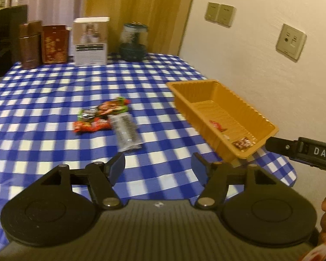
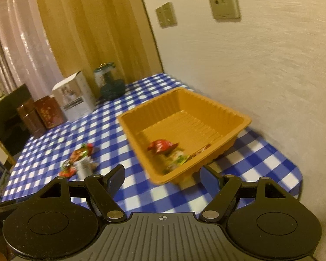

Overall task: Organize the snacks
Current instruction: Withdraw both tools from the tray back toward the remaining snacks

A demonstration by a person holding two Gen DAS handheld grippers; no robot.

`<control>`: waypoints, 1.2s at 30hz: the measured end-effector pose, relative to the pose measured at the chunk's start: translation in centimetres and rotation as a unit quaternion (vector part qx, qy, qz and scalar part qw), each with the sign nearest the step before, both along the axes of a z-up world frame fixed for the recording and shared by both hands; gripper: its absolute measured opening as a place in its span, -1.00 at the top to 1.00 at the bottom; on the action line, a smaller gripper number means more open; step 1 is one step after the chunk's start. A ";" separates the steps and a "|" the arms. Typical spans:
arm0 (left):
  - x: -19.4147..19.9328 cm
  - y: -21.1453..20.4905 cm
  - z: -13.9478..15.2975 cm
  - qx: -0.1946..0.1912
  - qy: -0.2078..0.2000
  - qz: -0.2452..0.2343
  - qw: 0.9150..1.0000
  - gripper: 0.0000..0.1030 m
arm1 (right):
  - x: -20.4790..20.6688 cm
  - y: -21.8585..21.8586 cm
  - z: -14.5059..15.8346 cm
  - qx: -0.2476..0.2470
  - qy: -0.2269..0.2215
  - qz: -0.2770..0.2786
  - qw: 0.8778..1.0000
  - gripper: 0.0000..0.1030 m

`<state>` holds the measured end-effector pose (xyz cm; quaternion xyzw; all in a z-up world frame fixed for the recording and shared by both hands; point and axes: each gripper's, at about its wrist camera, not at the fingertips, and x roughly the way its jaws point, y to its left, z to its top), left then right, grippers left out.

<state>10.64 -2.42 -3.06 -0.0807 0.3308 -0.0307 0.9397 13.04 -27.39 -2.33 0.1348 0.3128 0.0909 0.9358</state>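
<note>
On the checked tablecloth, left of centre in the left wrist view, a small pile of snack packets is lying loose: red and green wrappers up top, a grey foil sachet sticking out toward the camera. Motion blur is smearing them, so I can't say if there are three or four.

Left gripper is hanging over bare cloth just short of the pile, jaws standing roughly half apart, nothing between the pads. It's pointing down at a shallow slant.

Right of the pile, the orange plastic tray is sitting near the table's wall-side edge, with a red packet and a brown-printed one already inside.

Right gripper is sitting just beside the tray's near rim, jaws wide, gripping nothing; its black body is showing at the far right of the left view. The right view shows the tray holding a red wrapper and some greenish ones, too blurred to count.

Judgement: next pick is the grey sachet, since it's nearest and lying on top.
- Approach along its long axis, pinching across the narrow width.
- Come in low so the lower pad is sliding under the foil edge rather than shoving the pile.
- Lift clear before swinging right; drop over the tray's empty far half.
- Right gripper could steady the light tray's rim.
</note>
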 end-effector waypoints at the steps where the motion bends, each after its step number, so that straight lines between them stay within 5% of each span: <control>1: -0.3 0.5 0.1 0.002 0.000 0.005 1.000 -0.28 | -0.3 0.4 0.0 -0.001 0.000 0.004 1.000 -0.48; 19: -2.7 7.3 0.7 0.024 -0.008 0.060 0.998 -0.62 | -0.9 5.1 -0.1 -0.026 0.001 0.051 0.998 -0.48; 36: 2.7 12.2 -1.6 0.055 0.000 0.034 0.998 -0.71 | 4.8 12.0 -2.8 -0.058 -0.012 0.146 0.988 -0.48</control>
